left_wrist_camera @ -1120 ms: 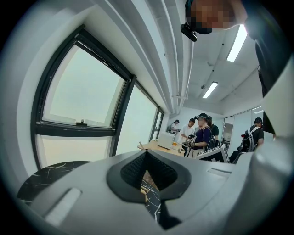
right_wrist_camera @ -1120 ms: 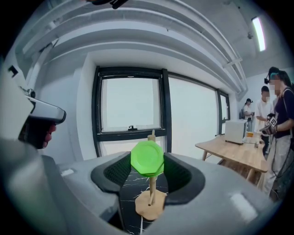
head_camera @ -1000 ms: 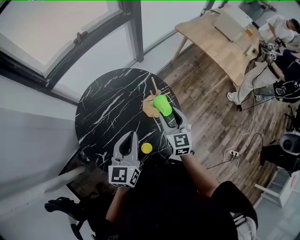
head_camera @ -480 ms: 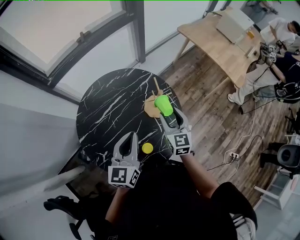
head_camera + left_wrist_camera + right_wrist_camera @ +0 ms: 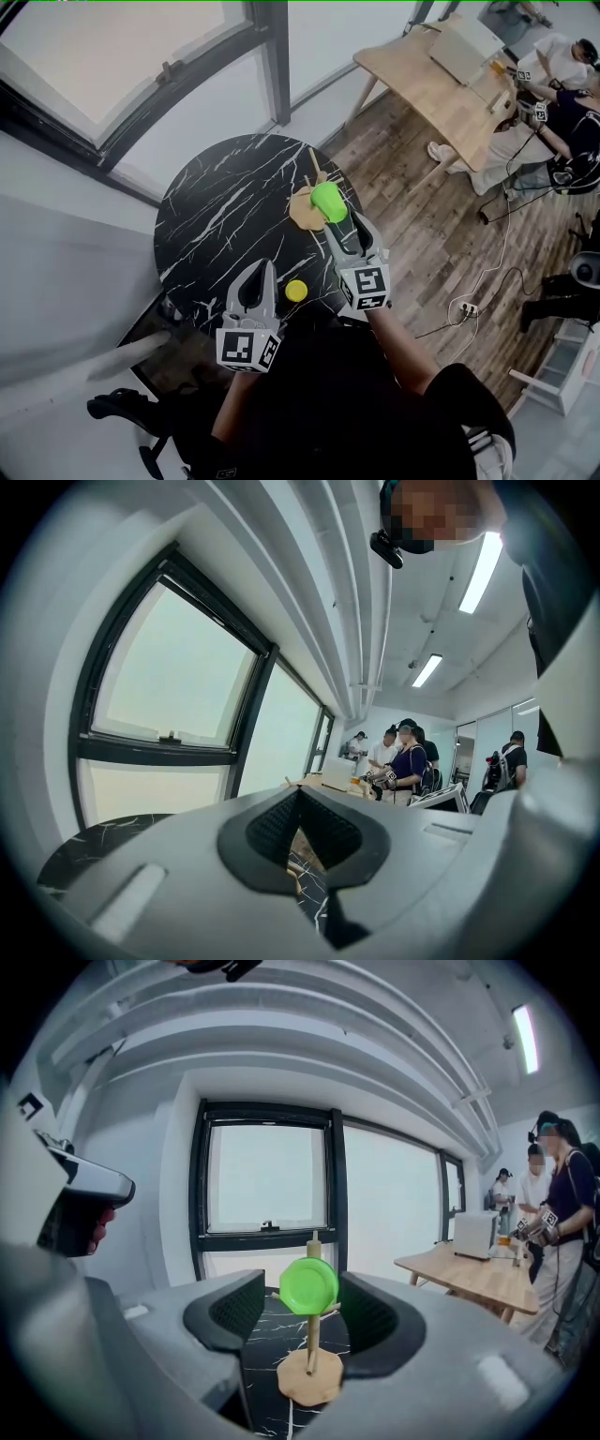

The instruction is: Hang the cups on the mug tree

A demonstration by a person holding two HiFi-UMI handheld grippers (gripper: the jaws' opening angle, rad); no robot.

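Observation:
On the black marble table stands a wooden mug tree. A green cup hangs on one of its pegs. My right gripper is just behind this cup and open. In the right gripper view the green cup shows its flat bottom between the jaws, in front of the mug tree. The jaws have just been opening, and the pads stand clear of the cup on both sides. A yellow cup sits near the table's front edge. My left gripper is beside it, shut and empty, as the left gripper view shows.
A large window frame runs behind the table. To the right are a wooden floor with cables, a wooden desk and seated people. A black chair base lies at the lower left.
The right jaws have spread wider around the green cup, which stays hanging on the tree. The left gripper and the yellow cup have not moved.

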